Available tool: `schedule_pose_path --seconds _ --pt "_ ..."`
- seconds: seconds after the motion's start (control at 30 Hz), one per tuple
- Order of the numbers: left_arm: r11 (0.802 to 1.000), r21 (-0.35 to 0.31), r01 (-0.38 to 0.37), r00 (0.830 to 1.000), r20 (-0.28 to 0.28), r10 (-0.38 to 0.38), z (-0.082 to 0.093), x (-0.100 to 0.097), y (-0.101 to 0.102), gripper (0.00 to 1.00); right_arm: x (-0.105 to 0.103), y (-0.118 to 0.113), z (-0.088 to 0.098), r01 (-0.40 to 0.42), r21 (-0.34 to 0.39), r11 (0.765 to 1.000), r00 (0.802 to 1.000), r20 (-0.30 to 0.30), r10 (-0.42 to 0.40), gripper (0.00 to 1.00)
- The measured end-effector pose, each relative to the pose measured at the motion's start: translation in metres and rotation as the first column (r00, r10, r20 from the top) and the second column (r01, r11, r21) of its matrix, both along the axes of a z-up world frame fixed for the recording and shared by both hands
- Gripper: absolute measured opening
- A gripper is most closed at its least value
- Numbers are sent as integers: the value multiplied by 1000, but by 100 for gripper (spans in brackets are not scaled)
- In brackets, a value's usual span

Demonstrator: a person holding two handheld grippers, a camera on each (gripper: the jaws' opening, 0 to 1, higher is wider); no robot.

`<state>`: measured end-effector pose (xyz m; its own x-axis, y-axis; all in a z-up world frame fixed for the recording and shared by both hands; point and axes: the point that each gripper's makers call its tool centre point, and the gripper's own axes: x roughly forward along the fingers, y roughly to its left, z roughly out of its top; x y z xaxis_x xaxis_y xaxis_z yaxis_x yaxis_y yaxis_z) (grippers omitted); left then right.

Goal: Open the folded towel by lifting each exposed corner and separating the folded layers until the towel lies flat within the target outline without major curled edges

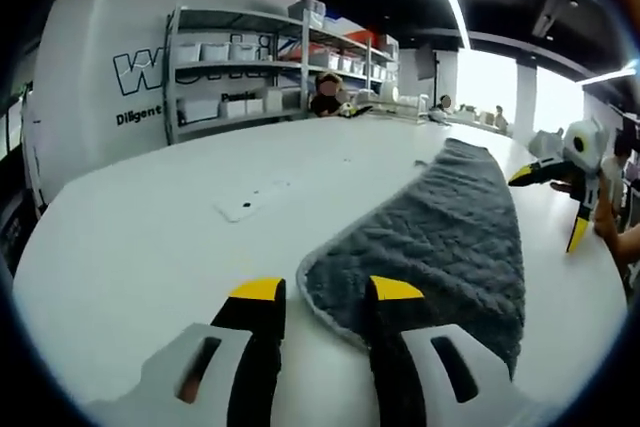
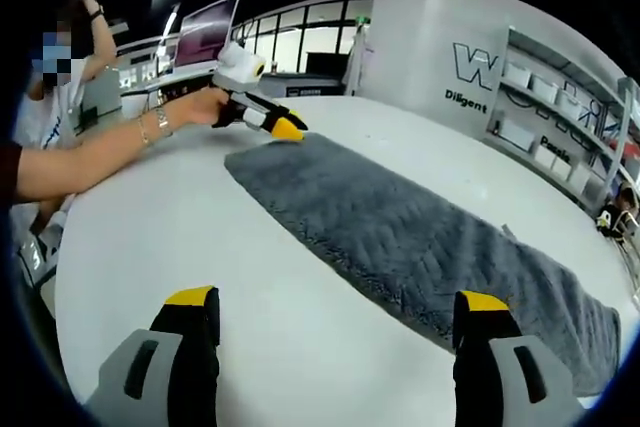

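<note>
While our left gripper (image 1: 325, 292) hovers low over the table (image 1: 150, 237), its yellow-tipped jaws stand spread with nothing between them; the right-hand jaw tip overlaps the near rounded corner of the towel (image 1: 440, 227), though we cannot tell if it touches the cloth. From there the grey quilted towel runs away across the white table as a long strip, its pale hem showing along the near edge. At its far end we see the right gripper (image 1: 565, 202), jaws apart, just beside the towel's edge, with a hand (image 1: 608, 219) behind it.

In the right gripper view, our right gripper (image 2: 335, 302) has its jaws spread wide, empty, above the table; the right tip sits over the towel's (image 2: 400, 227) near edge. The towel lies flat, stretching diagonally from the lower right to the upper left. At that far end the left gripper (image 2: 275, 125) points its jaws down at the towel's corner, held by a hand (image 2: 195, 107) with a bracelet on the wrist.

Beyond the table we see shelving (image 1: 260, 67) with white bins against a white wall (image 1: 90, 77) with dark lettering, a small white flat object (image 1: 250, 202) lying on the tabletop, and a monitor (image 2: 205, 32).
</note>
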<state>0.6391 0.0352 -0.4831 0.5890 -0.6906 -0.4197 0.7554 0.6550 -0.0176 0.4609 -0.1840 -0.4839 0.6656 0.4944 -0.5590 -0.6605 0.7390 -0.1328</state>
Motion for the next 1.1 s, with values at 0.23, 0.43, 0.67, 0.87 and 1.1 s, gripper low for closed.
schedule_pose_path --seconds 0.23,0.43,0.67,0.87,1.1 --pt "999 -35 -2 1000 -28 1 -5 -1 -1 27 0 -1 1 3 5 1000 1000 5 -3 99" --pt "999 -47 7 999 -40 -9 -7 1 -1 22 -1 -1 1 -4 7 1000 1000 1 4 99" --pt "999 -37 21 1000 -15 -22 -7 2 -2 11 -1 -3 1 6 4 1000 1000 2 -6 99" --pt "1000 -19 19 999 26 -18 -2 0 -1 2 -1 -3 0 7 8 1000 1000 1 -7 99" --pt "1000 10 26 997 67 -27 7 -3 -1 2 -1 -5 0 11 8 1000 1000 -2 -11 99"
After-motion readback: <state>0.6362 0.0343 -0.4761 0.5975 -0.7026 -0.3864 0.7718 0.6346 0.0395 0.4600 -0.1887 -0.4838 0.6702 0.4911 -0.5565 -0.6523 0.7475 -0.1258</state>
